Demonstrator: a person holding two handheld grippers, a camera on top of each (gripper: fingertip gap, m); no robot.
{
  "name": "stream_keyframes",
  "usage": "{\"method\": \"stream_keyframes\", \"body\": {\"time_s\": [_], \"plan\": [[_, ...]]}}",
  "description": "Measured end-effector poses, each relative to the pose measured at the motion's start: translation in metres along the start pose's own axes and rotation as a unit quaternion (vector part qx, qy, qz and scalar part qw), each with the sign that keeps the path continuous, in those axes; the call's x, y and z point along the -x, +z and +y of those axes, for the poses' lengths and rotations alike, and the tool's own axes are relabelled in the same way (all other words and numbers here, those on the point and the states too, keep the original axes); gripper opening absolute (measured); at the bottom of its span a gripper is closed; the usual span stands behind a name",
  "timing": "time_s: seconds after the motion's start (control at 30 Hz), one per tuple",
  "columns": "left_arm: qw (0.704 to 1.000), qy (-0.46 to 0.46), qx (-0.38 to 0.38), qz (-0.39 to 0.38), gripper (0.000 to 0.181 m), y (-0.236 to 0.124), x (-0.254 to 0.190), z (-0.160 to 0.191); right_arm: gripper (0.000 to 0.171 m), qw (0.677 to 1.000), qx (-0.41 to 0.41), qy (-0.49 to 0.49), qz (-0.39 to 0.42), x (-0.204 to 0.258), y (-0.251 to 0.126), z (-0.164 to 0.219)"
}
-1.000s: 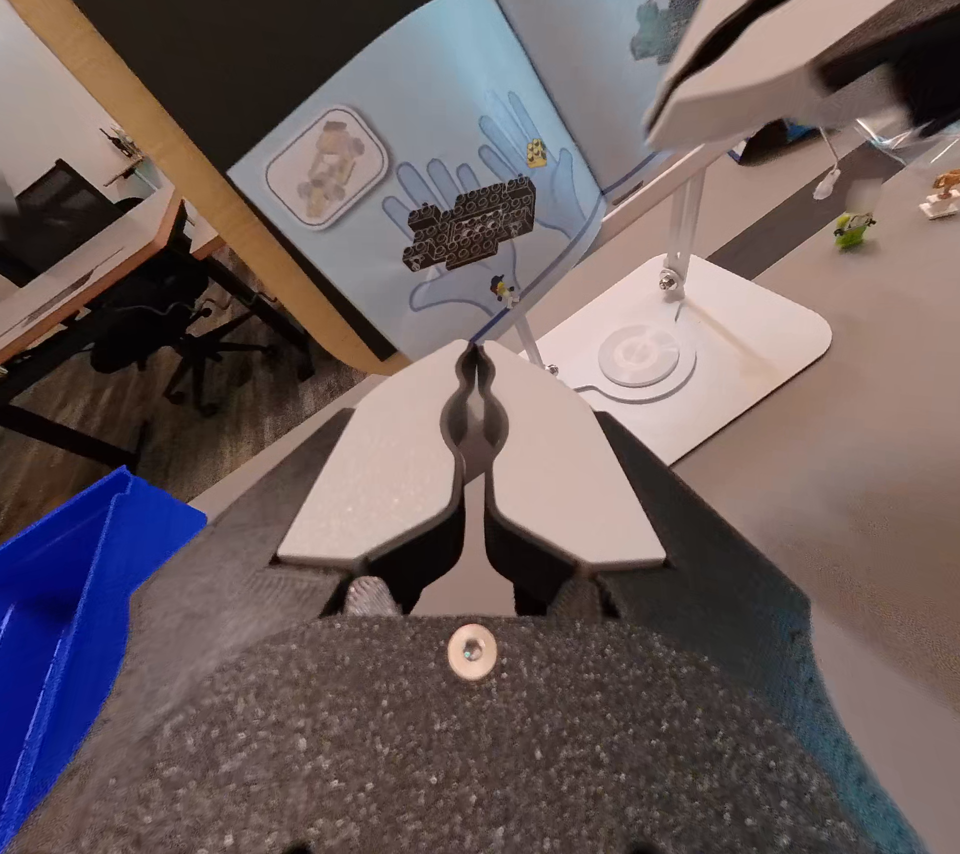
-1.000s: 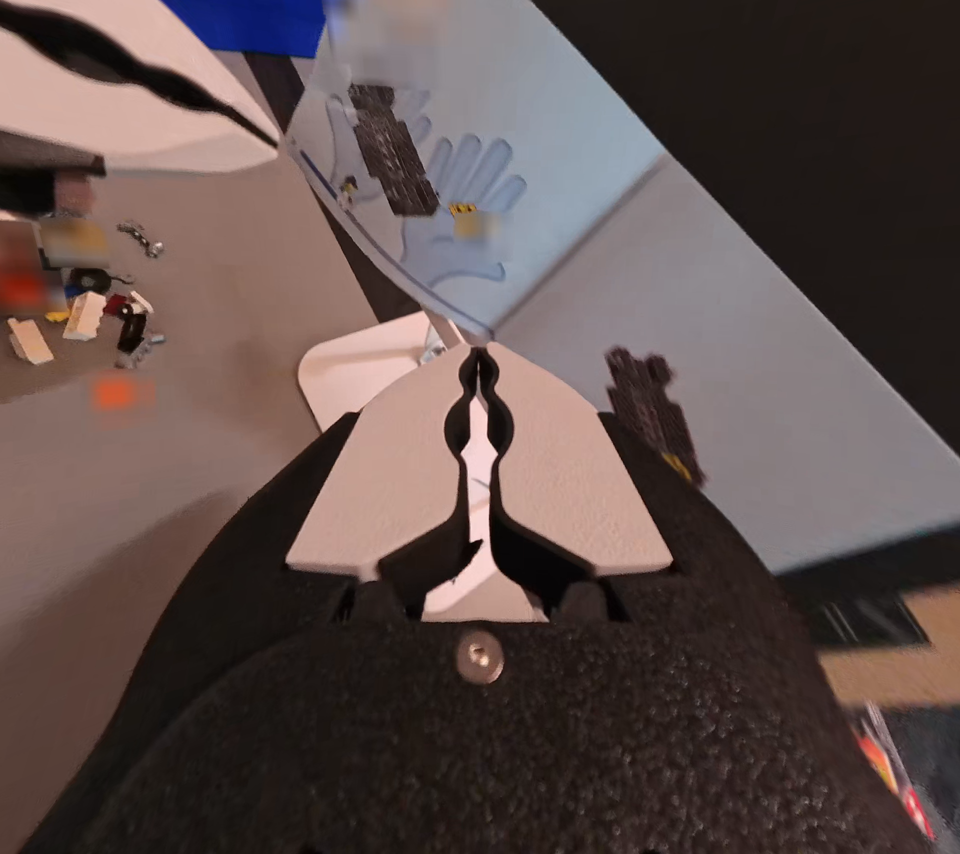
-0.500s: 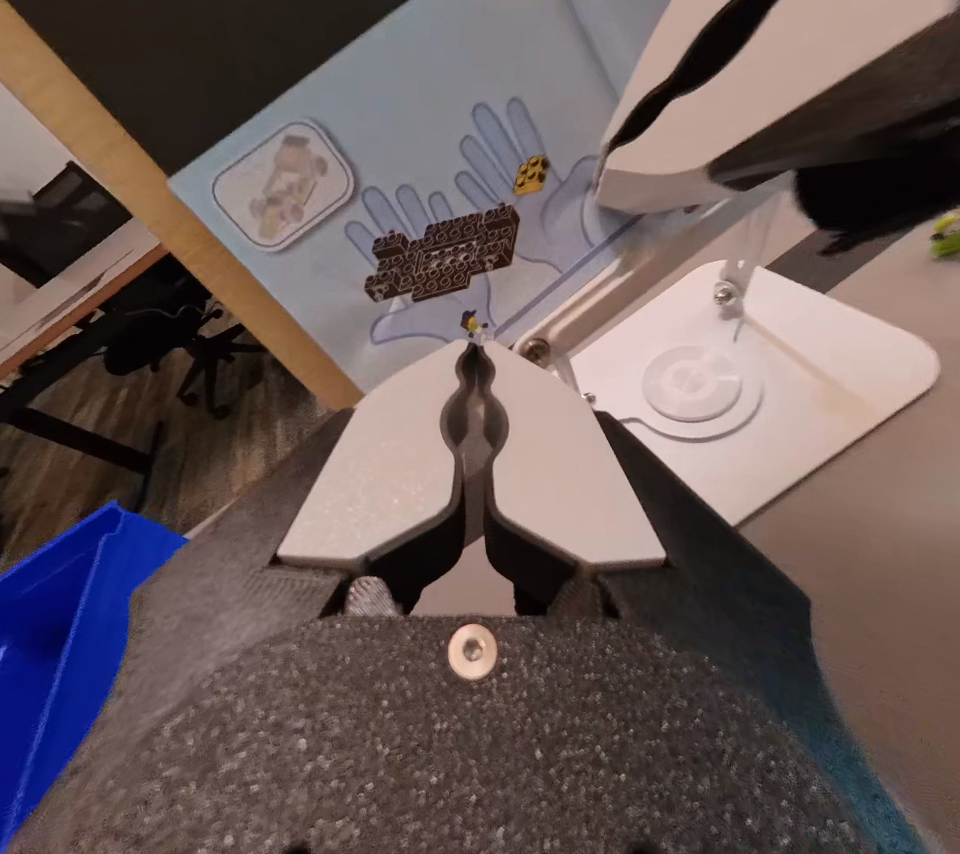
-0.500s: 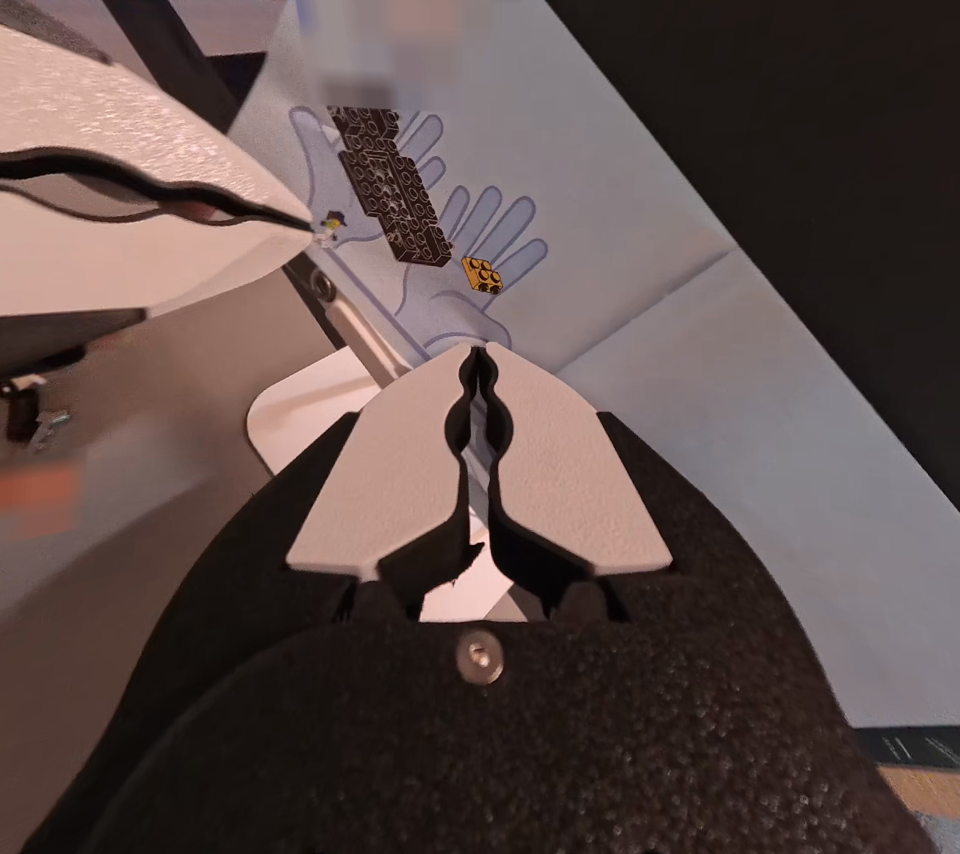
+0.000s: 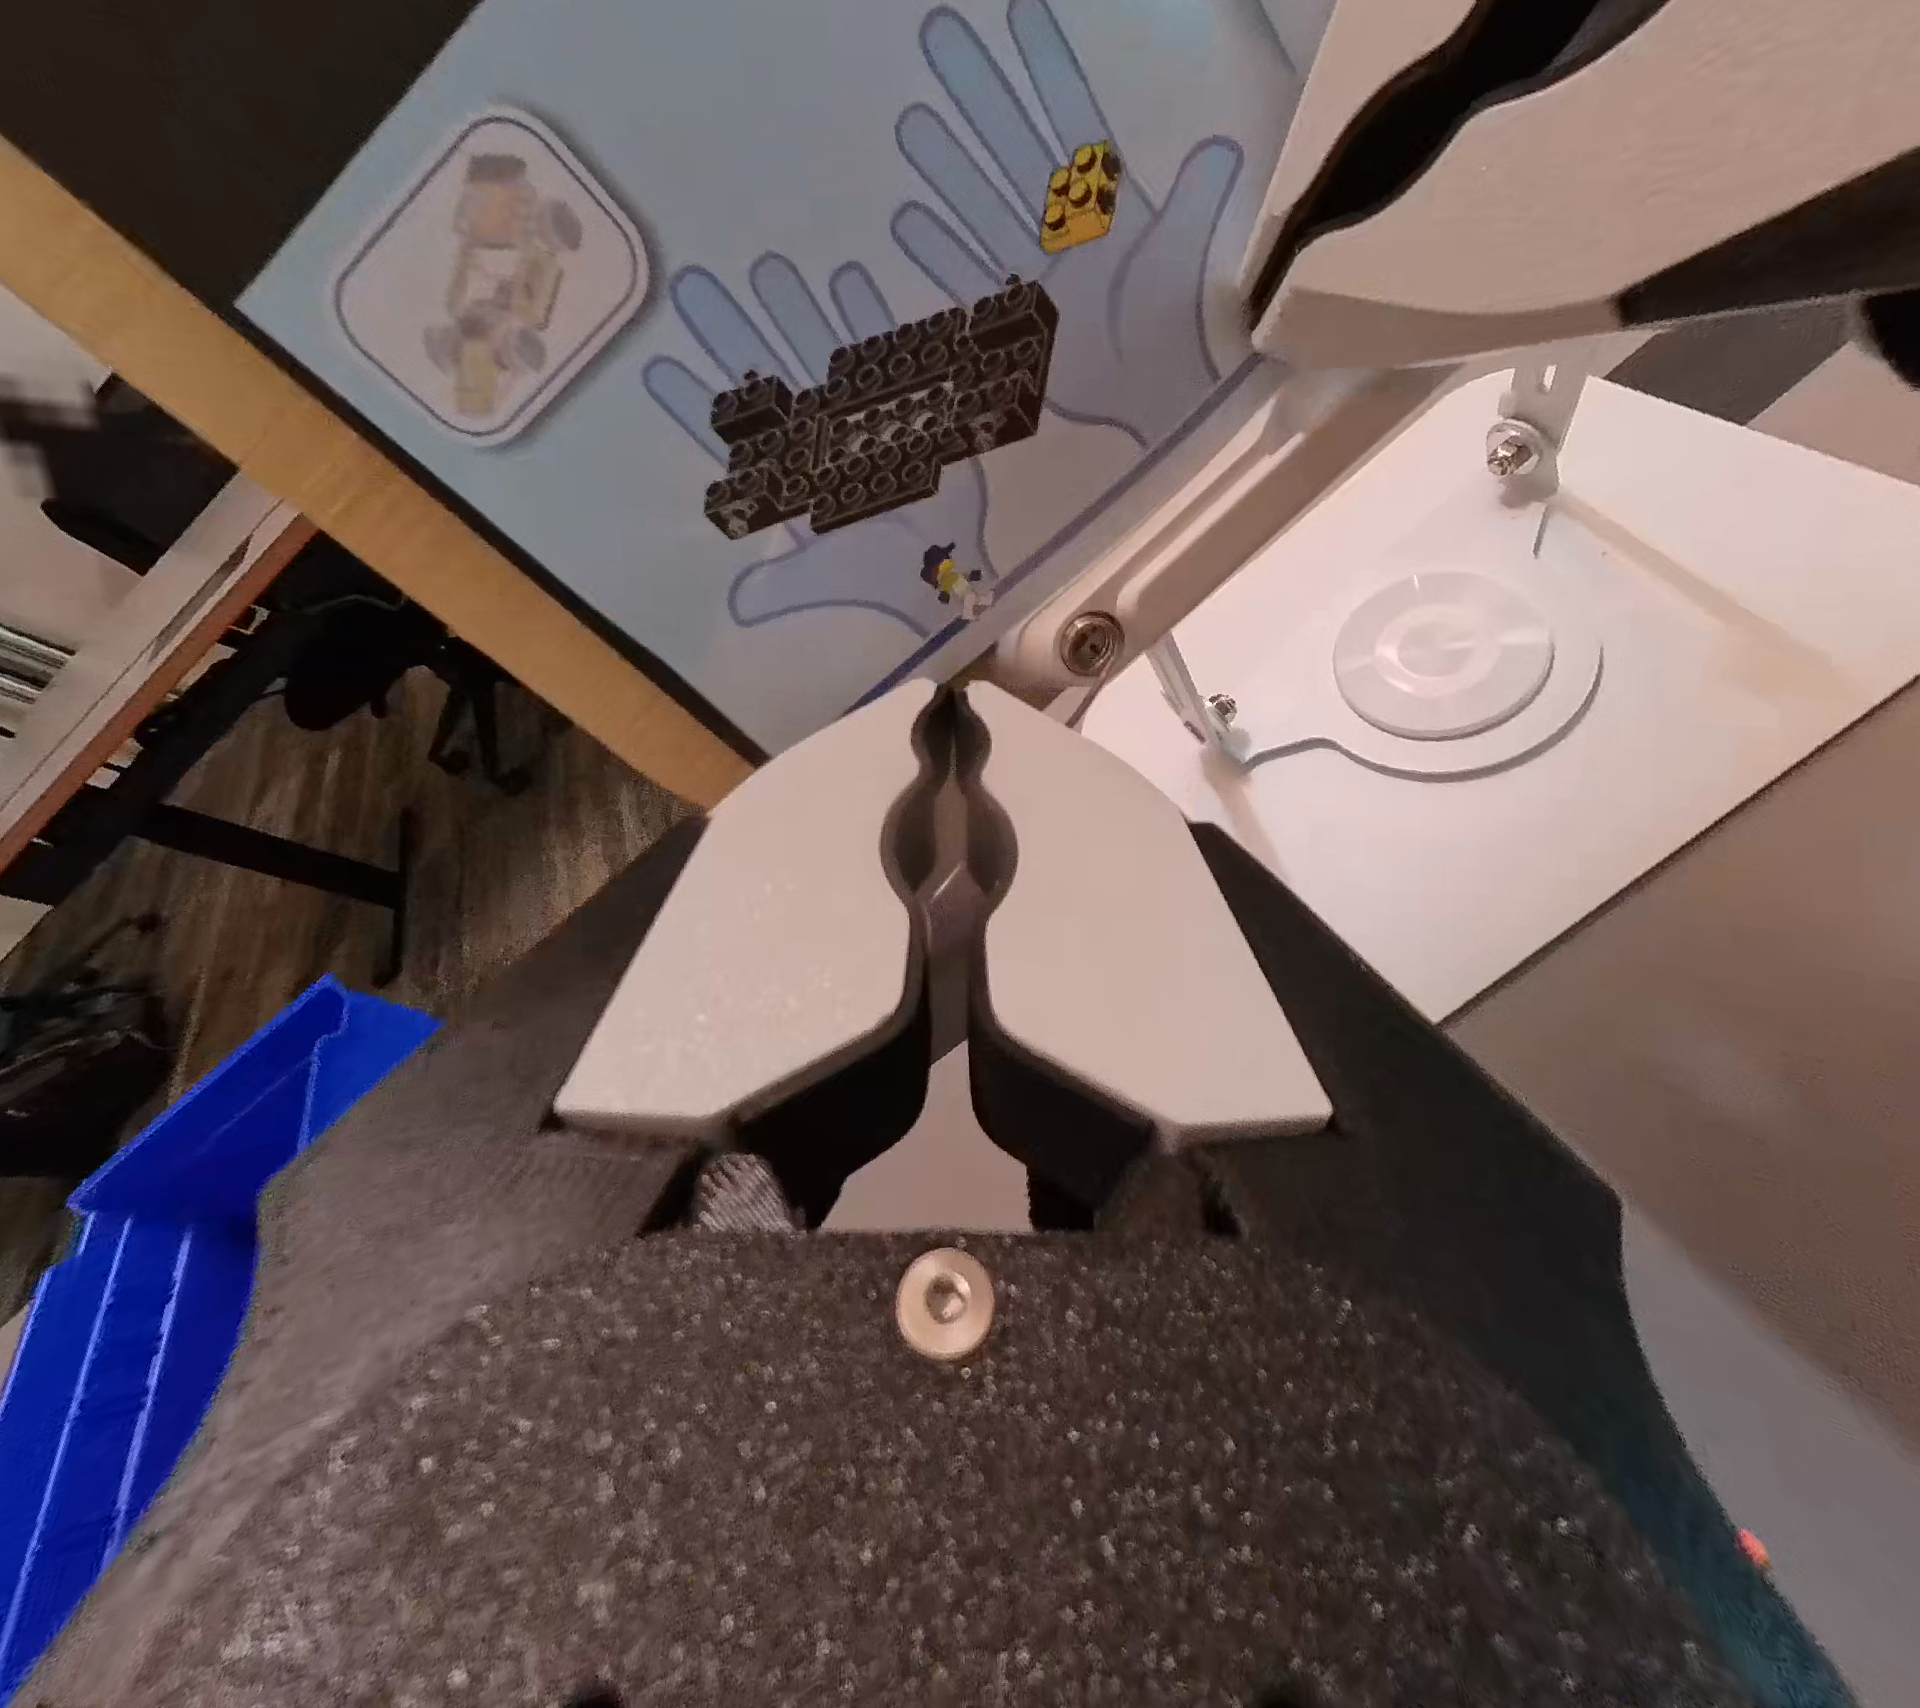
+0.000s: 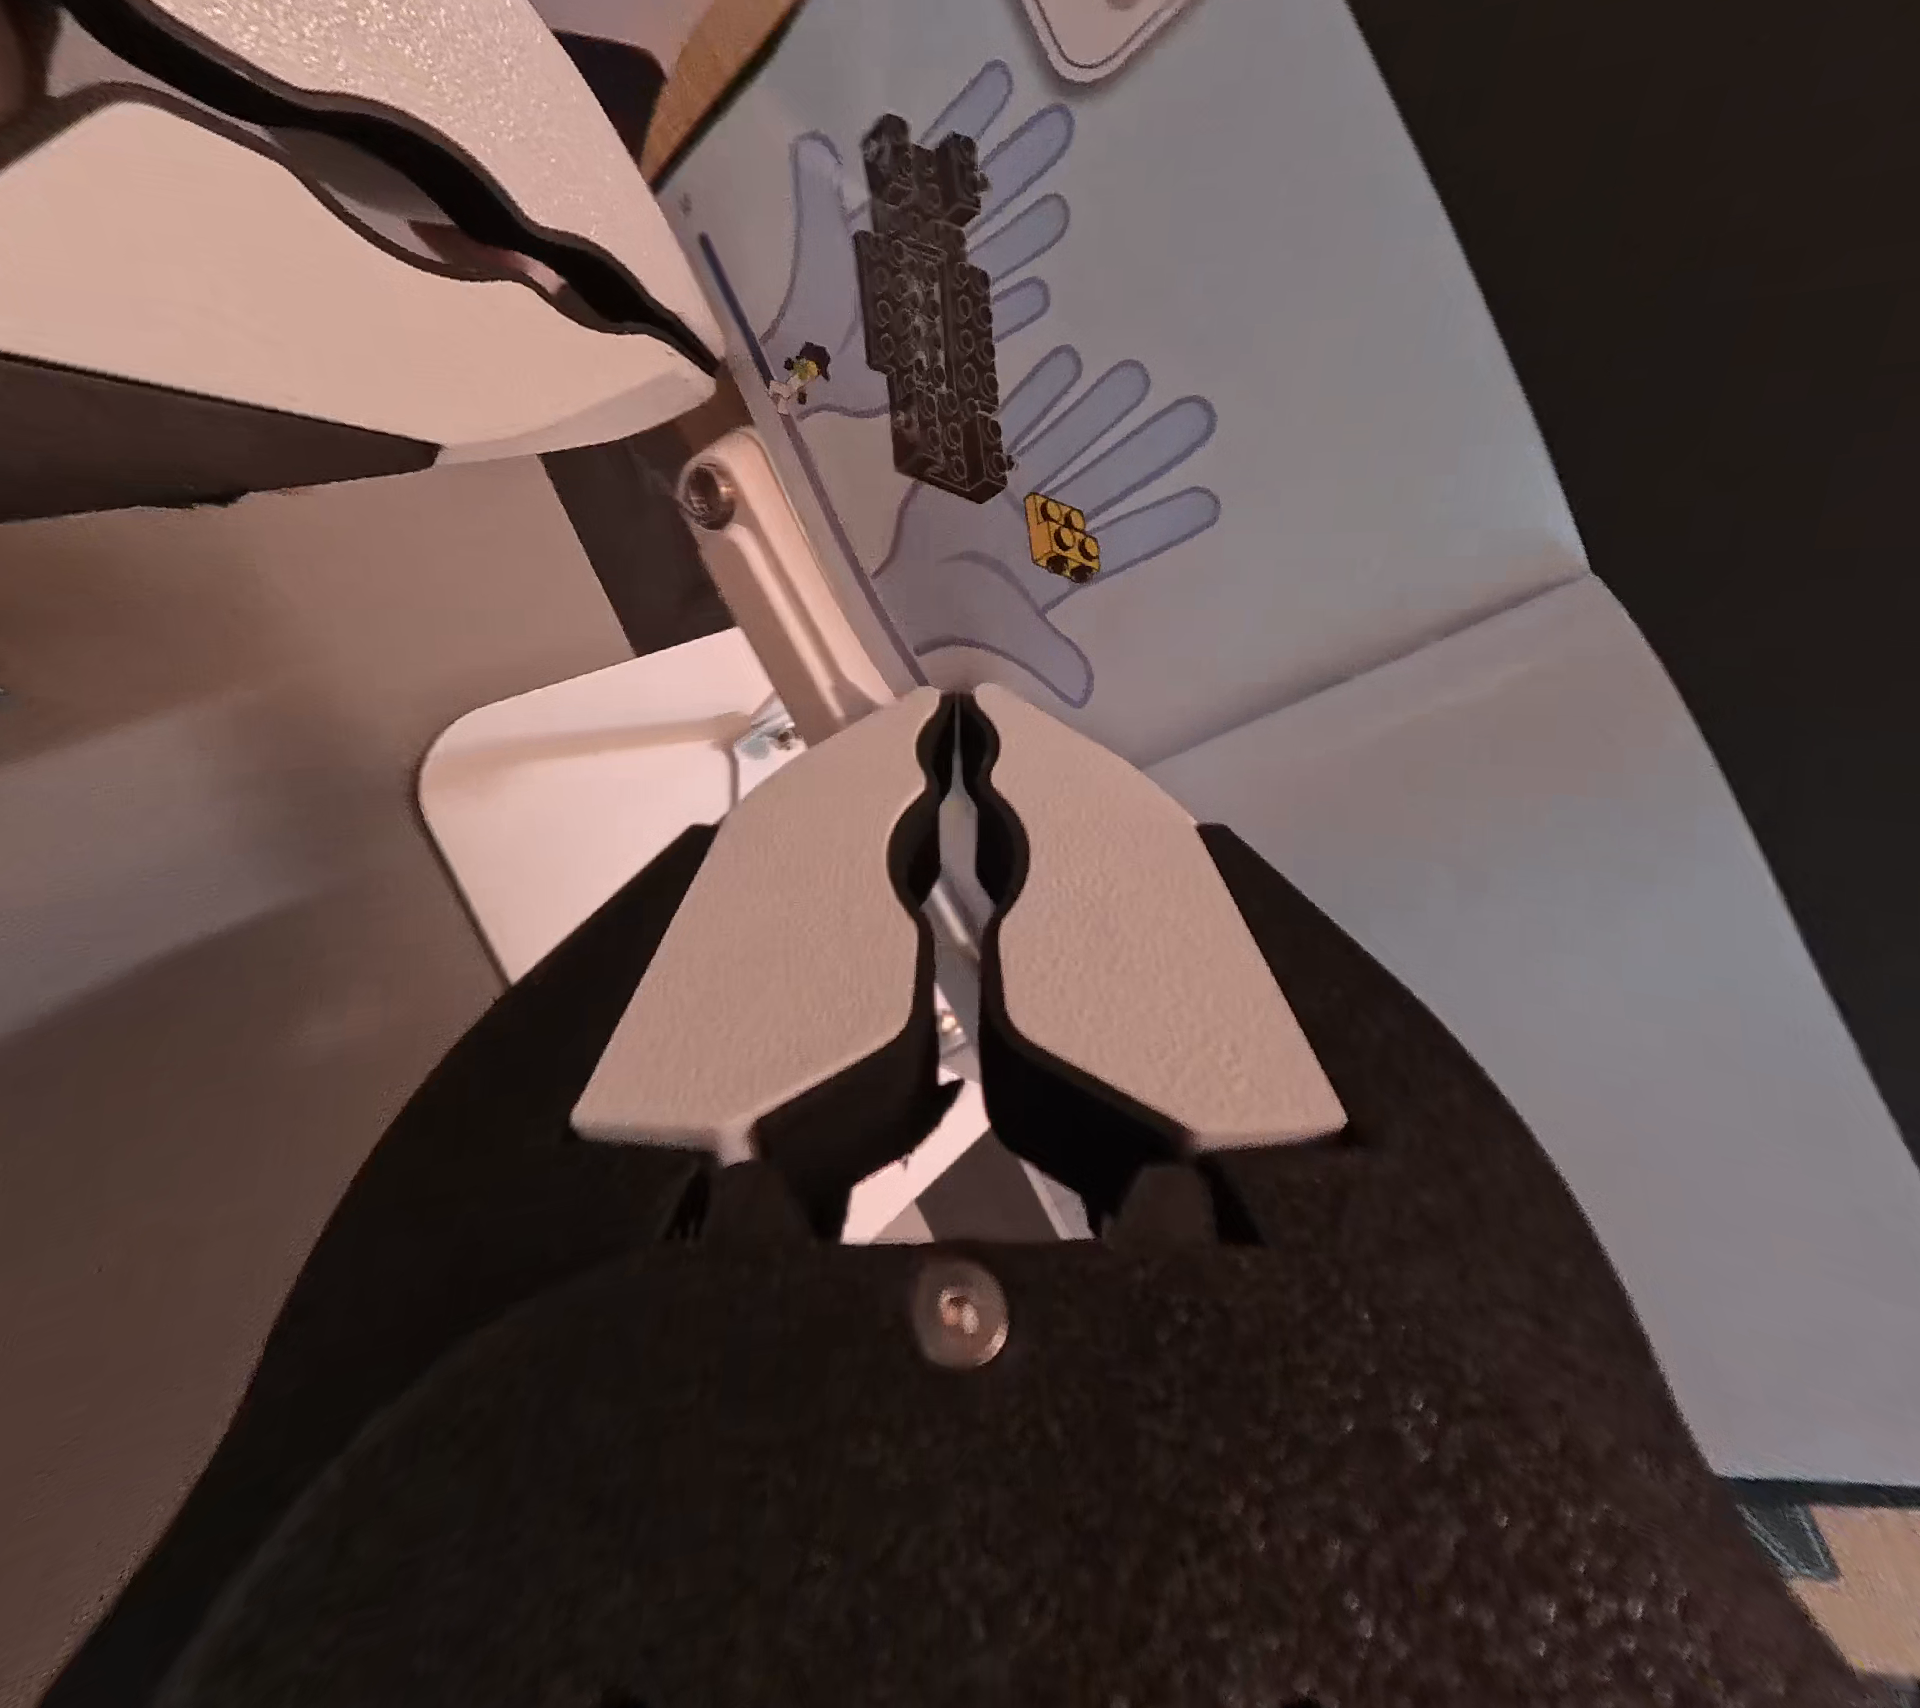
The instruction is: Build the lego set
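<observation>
Left wrist view, item: open instruction booklet (image 5: 831, 131) propped on a white stand (image 5: 1455, 827), both grippers drawn up to its lower edge.
Largest first: grey table (image 5: 1714, 1087); the booklet, tilted on the stand's rail, presumably so its build step can be read; blue bin (image 5: 135, 1295) at the table's edge, contents hidden. Left gripper (image 5: 948, 702): jaws closed tip to tip at the page's bottom edge, whether pinching paper cannot be told. Right gripper (image 6: 954, 702): jaws likewise closed, nothing visibly held. No loose lego pieces in view; only bricks printed on the page.
</observation>
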State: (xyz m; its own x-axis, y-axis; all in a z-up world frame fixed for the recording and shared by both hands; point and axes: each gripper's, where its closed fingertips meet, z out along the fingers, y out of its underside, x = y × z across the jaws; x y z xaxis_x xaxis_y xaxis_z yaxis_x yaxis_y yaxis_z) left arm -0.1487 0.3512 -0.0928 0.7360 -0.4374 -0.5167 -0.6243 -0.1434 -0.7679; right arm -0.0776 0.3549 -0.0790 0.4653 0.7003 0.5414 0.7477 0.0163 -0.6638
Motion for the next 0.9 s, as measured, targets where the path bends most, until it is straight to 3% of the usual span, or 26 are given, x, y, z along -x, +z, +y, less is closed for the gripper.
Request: {"method": "stream_keyframes", "body": {"time_s": [0.33,0.57,0.7,0.9], "plan": [[0.998,-0.038,-0.046,0.014,0.000,-0.036,-0.005,-0.013,0.001,0.991,-0.069,0.108,-0.048,-0.007,-0.036,-0.007],[0.994,-0.068,-0.076,0.038,0.000,-0.059,-0.026,-0.013,0.001,0.985,-0.103,0.136,-0.014,-0.016,-0.053,0.009],[0.992,-0.078,-0.073,0.060,0.000,-0.055,-0.050,-0.009,0.000,0.987,-0.080,0.136,-0.036,-0.001,-0.039,0.014],[0.985,-0.118,-0.079,0.099,0.000,-0.047,-0.081,-0.007,0.000,0.994,-0.058,0.089,0.008,0.009,-0.009,-0.011]]}}
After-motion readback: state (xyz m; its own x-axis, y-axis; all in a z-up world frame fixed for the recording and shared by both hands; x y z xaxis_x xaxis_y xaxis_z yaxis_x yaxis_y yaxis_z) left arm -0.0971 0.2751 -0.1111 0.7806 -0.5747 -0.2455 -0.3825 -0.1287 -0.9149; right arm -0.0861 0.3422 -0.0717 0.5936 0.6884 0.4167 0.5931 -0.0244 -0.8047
